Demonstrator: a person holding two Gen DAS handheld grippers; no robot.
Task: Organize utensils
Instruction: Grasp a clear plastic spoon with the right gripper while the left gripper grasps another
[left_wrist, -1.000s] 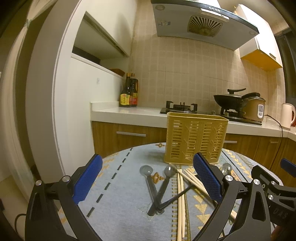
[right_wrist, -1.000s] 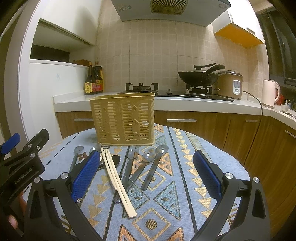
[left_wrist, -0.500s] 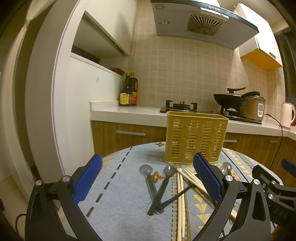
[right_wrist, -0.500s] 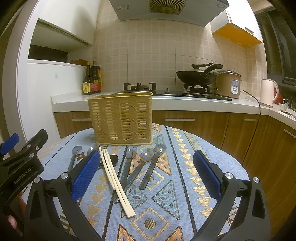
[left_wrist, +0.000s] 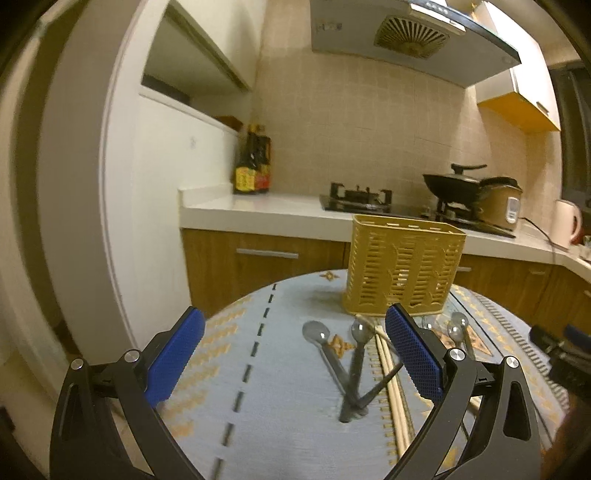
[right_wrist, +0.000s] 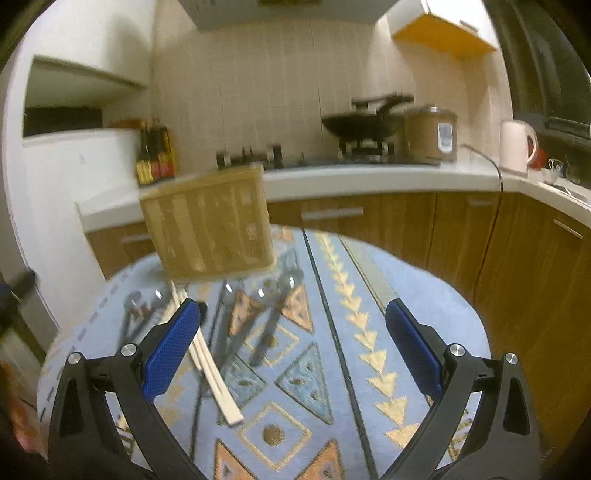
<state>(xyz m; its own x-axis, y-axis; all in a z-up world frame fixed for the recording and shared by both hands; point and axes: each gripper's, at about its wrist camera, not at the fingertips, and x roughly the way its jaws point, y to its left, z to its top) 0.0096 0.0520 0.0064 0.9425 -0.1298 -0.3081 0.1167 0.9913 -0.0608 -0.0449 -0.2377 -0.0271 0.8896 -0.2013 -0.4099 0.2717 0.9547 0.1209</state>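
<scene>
On the round bench (right_wrist: 424, 280), covered by a blue cloth with gold and orange triangles, the utensils lie loose in front of a yellow slotted basket (left_wrist: 402, 271) that stands upright toward the far edge. From the left wrist view, two dark-handled spoons (left_wrist: 334, 354) lie with their bowls toward the basket and their handles crossing nearer the camera, and a pair of pale chopsticks (left_wrist: 393, 391) runs lengthwise just to their right. Another spoon (left_wrist: 458, 330) shows past the right finger, closer to the basket.

The left claw (left_wrist: 295, 360) hangs above the near part of the cloth, released, its blue pads wide apart and nothing between them. The spoons and chopsticks sit in the gap as seen from this camera, but lie below on the cloth, untouched.

The right wrist view is blurred. The right claw (right_wrist: 293, 350) is also released, pads spread and empty, hovering over the patterned cloth. Ahead of it the basket (right_wrist: 210, 225) appears tilted in the frame, with the chopsticks (right_wrist: 212, 369) lying diagonally from its base toward the camera, passing just beside the left blue pad (right_wrist: 171, 347). Several dark spoons (right_wrist: 273, 317) lie side by side right of the chopsticks; their exact count is hard to tell.

Behind the bench runs a white kitchen counter (left_wrist: 258, 212) with sauce bottles (left_wrist: 253, 166), a wok (right_wrist: 360, 123), a rice cooker (right_wrist: 432, 133) and a kettle (right_wrist: 517, 146).
</scene>
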